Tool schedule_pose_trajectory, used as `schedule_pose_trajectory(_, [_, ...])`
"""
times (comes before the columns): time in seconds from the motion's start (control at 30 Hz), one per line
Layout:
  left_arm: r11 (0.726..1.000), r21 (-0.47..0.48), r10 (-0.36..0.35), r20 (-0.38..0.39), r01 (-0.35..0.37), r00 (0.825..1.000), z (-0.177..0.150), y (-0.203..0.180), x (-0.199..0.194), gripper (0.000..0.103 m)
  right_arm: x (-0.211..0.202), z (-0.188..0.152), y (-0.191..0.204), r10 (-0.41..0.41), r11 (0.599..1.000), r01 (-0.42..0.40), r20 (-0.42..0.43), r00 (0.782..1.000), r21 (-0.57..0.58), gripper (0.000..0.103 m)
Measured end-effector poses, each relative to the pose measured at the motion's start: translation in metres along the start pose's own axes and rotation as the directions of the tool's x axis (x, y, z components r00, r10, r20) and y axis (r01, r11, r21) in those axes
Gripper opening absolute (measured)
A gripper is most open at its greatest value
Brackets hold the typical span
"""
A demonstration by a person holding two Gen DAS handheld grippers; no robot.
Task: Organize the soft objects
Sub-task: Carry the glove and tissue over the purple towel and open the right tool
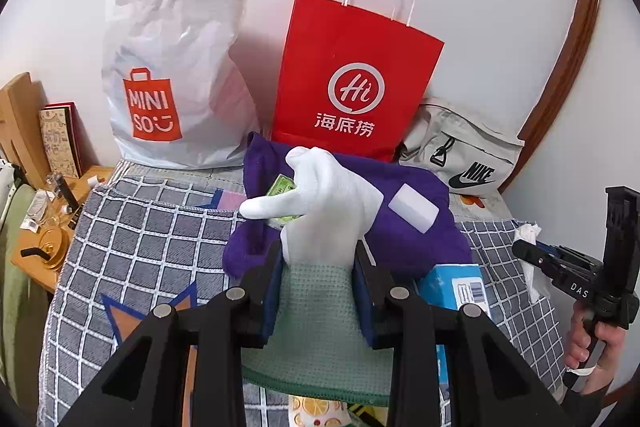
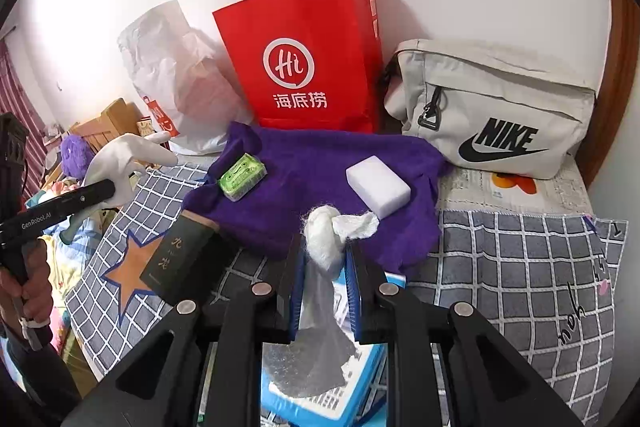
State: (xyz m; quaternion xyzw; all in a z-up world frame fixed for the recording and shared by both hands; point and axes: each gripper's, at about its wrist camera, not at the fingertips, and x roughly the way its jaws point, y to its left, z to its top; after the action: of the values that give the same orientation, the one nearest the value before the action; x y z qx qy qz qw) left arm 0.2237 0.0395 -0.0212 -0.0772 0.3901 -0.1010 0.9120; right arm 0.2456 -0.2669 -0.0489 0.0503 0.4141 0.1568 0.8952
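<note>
L gripper (image 1: 318, 267) clamped on white glove (image 1: 324, 195) w/ green waffle cloth (image 1: 316, 327), glove fingers sticking up past tips. R gripper (image 2: 326, 259) clamped on white cotton wad (image 2: 324, 235) w/ tissue (image 2: 358, 225). Just ahead of both: purple towel (image 2: 320, 179) on checked blanket (image 2: 520, 267), w/ green frog sponge (image 2: 242, 175) + white sponge block (image 2: 378, 185) on top. Behind towel: red Haidilao paper bag (image 2: 308, 59), Miniso bag (image 1: 168, 67), Nike pouch (image 2: 492, 107).

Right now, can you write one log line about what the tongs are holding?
left tongs: shut on white glove | right tongs: shut on white wad | purple towel: on bed
</note>
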Motion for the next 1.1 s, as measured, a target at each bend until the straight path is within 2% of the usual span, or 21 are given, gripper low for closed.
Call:
schedule_pose_trajectory(0.47, [0.999,0.045,-0.010,-0.049,0.012,0.999,0.033,-0.006,0.065,0.031,0.050,0.046,-0.019,-0.042,0.999,0.042,-0.006,0.999,0.017,0.019])
schedule_pose_trajectory(0.6, [0.997,0.069,0.032,-0.065,-0.027,0.997,0.048,-0.009,0.087,0.031,0.060,0.062,-0.018,-0.054,0.999,0.054,0.006,0.999,0.002,0.019])
schedule_pose_trajectory(0.73, [0.997,0.070,0.043,-0.082,-0.037,0.996,0.062,-0.007,0.108,0.031,0.069,0.073,-0.015,-0.050,0.998,0.051,0.029,0.998,-0.021,0.019])
schedule_pose_trajectory(0.87, [0.997,0.070,0.032,-0.092,-0.025,0.995,0.066,-0.007,0.128,0.031,0.091,0.070,-0.020,-0.024,1.000,0.024,-0.011,1.000,-0.007,0.019])
schedule_pose_trajectory(0.97, [0.997,0.069,0.029,-0.110,-0.022,0.994,0.059,0.001,0.147,0.031,0.109,0.063,-0.025,0.016,1.000,-0.016,-0.072,0.997,0.001,0.019])
schedule_pose_trajectory(1.1, [0.999,0.046,-0.007,-0.145,0.014,0.989,0.055,0.009,0.161,0.031,0.130,0.056,-0.027,0.009,1.000,-0.011,-0.129,0.992,-0.012,0.019])
